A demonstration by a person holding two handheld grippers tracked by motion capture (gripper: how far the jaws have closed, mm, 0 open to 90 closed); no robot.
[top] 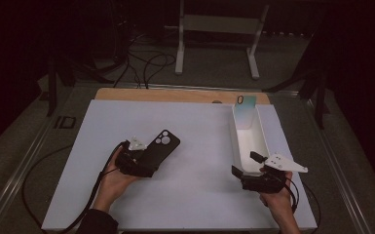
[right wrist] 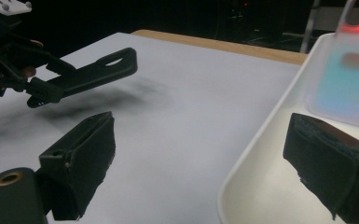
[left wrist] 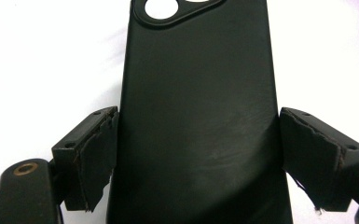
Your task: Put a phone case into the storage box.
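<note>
A black phone case (top: pixel 161 145) with a round camera cutout is held off the white board (top: pixel 195 195) at centre left. My left gripper (top: pixel 145 165) is shut on its lower end. In the left gripper view both pads (left wrist: pixel 98 154) press on the long edges of the case (left wrist: pixel 196 93). In the right gripper view the case (right wrist: pixel 88 74) hangs level above its shadow. My right gripper (top: pixel 245 165) stands open at the near end of a long white tray (top: pixel 234 141), holding nothing. The tray's rim (right wrist: pixel 261 140) lies between its jaws. A translucent teal phone case (top: pixel 246 111) (right wrist: pixel 349 84) leans at the tray's far end.
The board lies on a wooden table whose edge (top: pixel 175 95) shows at the back. Behind it are floor cables (top: pixel 146 63) and a white stand (top: pixel 219 29). A black cable (top: pixel 34 195) loops off the left gripper, past the board's left side.
</note>
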